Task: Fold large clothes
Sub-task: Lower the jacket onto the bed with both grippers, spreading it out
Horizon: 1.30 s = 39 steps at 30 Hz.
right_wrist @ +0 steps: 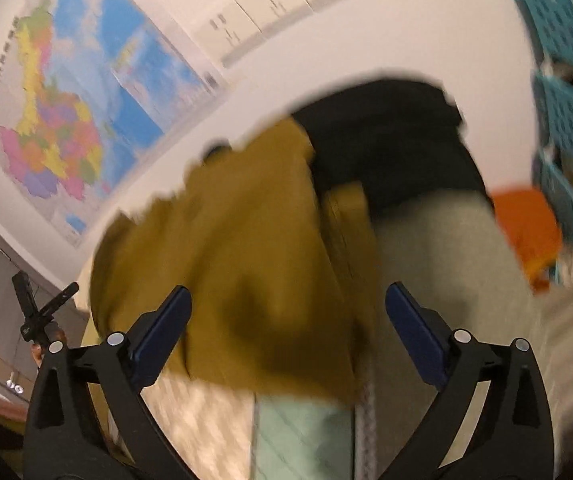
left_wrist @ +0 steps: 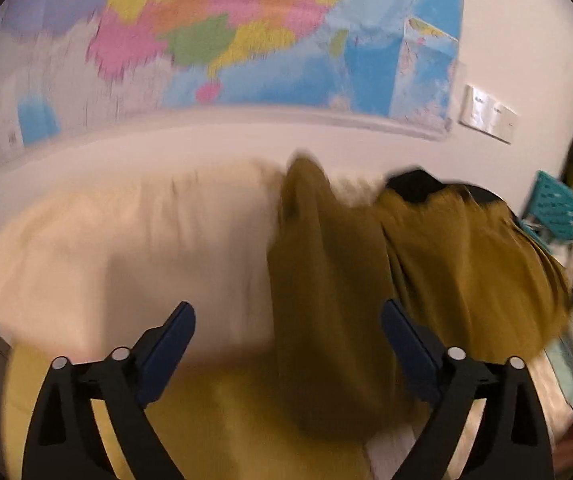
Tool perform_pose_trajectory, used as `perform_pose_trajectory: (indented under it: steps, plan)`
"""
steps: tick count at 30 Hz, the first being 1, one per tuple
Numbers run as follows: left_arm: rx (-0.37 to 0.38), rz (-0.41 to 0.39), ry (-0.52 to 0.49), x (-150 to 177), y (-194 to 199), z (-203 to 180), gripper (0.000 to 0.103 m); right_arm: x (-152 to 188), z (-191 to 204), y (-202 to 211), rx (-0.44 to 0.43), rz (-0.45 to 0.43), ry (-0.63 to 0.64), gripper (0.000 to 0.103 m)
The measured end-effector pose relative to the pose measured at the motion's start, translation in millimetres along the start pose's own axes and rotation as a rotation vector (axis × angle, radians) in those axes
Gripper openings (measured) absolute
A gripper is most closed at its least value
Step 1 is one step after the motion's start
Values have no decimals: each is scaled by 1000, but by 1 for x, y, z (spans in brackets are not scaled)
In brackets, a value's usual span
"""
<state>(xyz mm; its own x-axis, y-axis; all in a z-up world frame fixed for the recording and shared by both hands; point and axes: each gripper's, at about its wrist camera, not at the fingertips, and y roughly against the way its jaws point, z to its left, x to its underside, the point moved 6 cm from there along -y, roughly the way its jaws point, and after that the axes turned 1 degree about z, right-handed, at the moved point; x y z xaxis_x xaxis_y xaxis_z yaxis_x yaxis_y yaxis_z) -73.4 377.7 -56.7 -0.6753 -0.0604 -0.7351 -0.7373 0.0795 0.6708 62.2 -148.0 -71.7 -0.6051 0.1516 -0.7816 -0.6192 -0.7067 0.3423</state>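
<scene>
A mustard-yellow garment [left_wrist: 326, 280] with a black part [left_wrist: 418, 186] at its far end lies bunched on the bed, blurred in both views. My left gripper [left_wrist: 288, 326] is open, its blue pads [left_wrist: 166, 344] wide apart, and the cloth lies ahead of and below them with neither pad pressing on it. In the right wrist view the same garment [right_wrist: 246, 260] and its black part [right_wrist: 386, 140] fill the middle. My right gripper [right_wrist: 286, 314] is open too, with the cloth showing between the spread fingers [right_wrist: 414, 332] and no pad touching it.
Cream bedding [left_wrist: 126, 248] lies left of the garment. A coloured map [left_wrist: 246, 32] hangs on the white wall behind. Teal baskets [right_wrist: 566, 80] and an orange thing [right_wrist: 526, 232] stand at the right. A black stand [right_wrist: 34, 304] is at the left. Mint-green fabric [right_wrist: 302, 440] lies under the garment.
</scene>
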Motion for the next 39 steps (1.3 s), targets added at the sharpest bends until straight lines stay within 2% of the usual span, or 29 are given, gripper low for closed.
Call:
perform_pose_trajectory:
  steps: [1, 3, 6, 7, 8, 9, 10, 11, 13, 15, 16, 19, 20, 21, 22, 23, 24, 25, 26, 27, 28, 30, 32, 34, 37, 39]
  plan:
    - [13, 19, 4, 19, 6, -17, 94, 15, -6, -7, -10, 34, -20, 96]
    - [34, 83, 25, 42, -11, -22, 95, 27, -8, -18, -33, 56, -31, 96]
    - [82, 127, 22, 58, -28, -38, 95, 25, -10, -33, -31, 34, -28, 96]
    - [93, 121, 16, 60, -33, -44, 94, 23, -4, -38, -78, 27, -23, 86]
    - [117, 105, 8, 59, -35, -52, 81, 22, -2, -41, -82, 28, -17, 79]
    - [144, 98, 11, 59, -37, -58, 54, 20, 0, -43, -68, 23, -9, 59]
    - [169, 111, 25, 58, -39, -64, 40, 18, 2, -43, -92, 17, -10, 41]
    - [183, 119, 27, 54, -38, -71, 28, 17, 3, -37, -121, 11, -17, 38]
    - [210, 91, 1, 51, -22, -79, 22, 11, 13, -12, -174, -33, -1, 25]
    - [328, 73, 6, 51, 5, -88, 20, 7, 26, 23, -217, -99, 37, 23]
    - [363, 71, 1, 51, 15, -90, 20, 5, 29, 38, -223, -132, 50, 22]
    - [478, 131, -6, 76, 32, -89, 22, 6, 17, 70, -211, -182, 35, 22]
    - [458, 193, -24, 93, 25, -90, 28, 10, 4, 69, -164, -168, 8, 22]
    - [413, 255, -38, 108, 15, -89, 36, 17, -13, 57, -88, -109, -24, 24]
    - [366, 306, -46, 119, 6, -86, 38, 26, -24, 44, -41, -51, -37, 28]
    - [343, 325, -56, 124, 2, -84, 42, 33, -33, 33, 15, -4, -47, 33]
    - [333, 307, -64, 120, 5, -83, 51, 40, -42, 22, 92, 42, -46, 41]
    - [295, 275, -79, 113, 10, -80, 58, 41, -44, 22, 109, 36, -39, 50]
    - [253, 225, -98, 101, 21, -77, 69, 36, -42, 28, 132, 2, -37, 57]
    - [240, 164, -113, 86, 32, -77, 72, 27, -37, 42, 162, -64, -30, 70]
    - [248, 85, -131, 71, 49, -77, 73, 20, -30, 55, 162, -122, -7, 72]
    - [229, 6, -158, 54, 69, -79, 87, 5, 0, 74, 136, -212, 81, 75]
    - [214, -25, -201, 37, 71, -90, 87, 1, 32, 72, 102, -213, 194, 75]
    - [211, -1, -232, 29, 55, -105, 87, 1, 59, 51, 84, -163, 298, 75]
    - [174, 98, -273, 31, 10, -124, 75, 5, 78, 2, 99, -52, 397, 73]
    - [102, 215, -279, 35, -33, -134, 65, 6, 82, -30, 104, 21, 418, 73]
